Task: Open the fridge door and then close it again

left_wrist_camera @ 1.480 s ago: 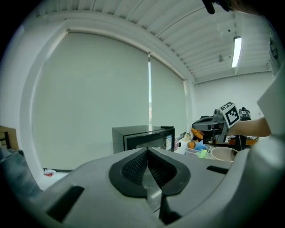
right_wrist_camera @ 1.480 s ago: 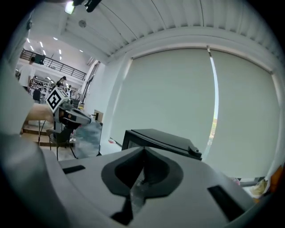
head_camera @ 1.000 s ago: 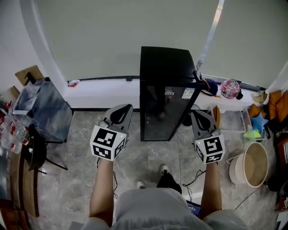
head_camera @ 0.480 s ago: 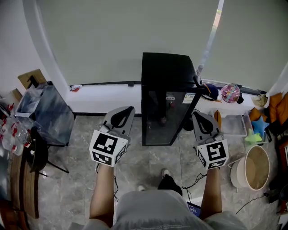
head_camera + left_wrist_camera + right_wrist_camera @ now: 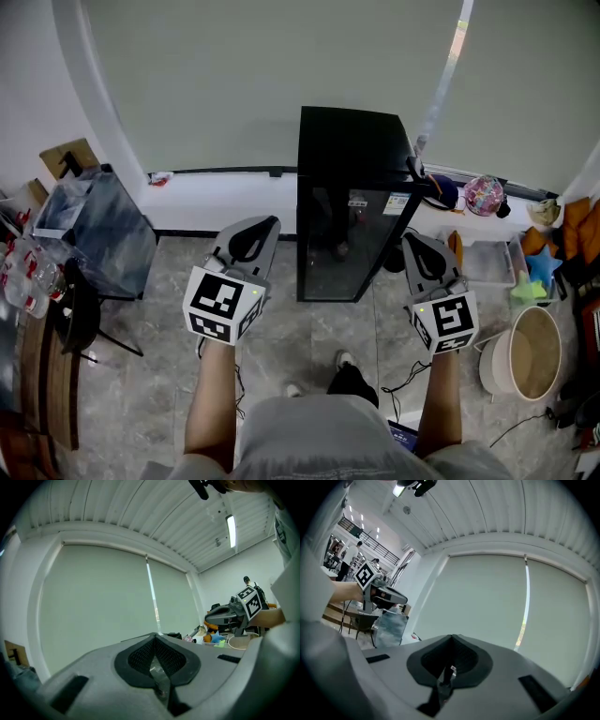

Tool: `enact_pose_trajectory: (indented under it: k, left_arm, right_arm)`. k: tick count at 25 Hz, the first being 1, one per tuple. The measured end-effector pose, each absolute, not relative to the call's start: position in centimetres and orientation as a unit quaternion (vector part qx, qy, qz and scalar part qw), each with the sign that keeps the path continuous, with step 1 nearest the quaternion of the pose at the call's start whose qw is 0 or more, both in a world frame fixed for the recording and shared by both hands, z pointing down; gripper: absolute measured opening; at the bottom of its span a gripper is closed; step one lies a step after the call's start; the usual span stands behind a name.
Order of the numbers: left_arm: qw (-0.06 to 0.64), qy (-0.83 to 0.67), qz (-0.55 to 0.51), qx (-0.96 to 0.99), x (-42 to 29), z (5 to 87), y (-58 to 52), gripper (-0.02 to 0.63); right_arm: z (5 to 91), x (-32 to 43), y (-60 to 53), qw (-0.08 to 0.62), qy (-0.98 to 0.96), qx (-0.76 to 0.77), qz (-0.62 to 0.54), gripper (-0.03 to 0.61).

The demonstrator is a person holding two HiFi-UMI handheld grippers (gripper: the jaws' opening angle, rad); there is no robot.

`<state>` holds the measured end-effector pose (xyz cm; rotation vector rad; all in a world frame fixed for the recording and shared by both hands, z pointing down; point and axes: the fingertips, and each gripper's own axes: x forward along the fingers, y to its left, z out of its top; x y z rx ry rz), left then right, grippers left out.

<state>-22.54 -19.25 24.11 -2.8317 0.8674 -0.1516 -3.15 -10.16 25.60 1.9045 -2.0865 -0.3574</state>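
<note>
Upper centre of the head view, the black fridge stands with its glass door closed, backed by the pale blind. I hold the left gripper at its lower left and the right gripper at its lower right, neither touching it, both with jaws pressed together on nothing

Dim, even light; fisheye edges
</note>
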Motion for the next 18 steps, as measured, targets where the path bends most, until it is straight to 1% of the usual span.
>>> enact_pose_trajectory:
  k: [18]
  left_arm:
    - [0.093,0.294,-0.055,-0.95,-22.7,24.0,-19.5,0.011]
  right_arm:
    - [26.1,-4.7,-11.4,0.135,-0.742,0.646,-0.118,-0.005]
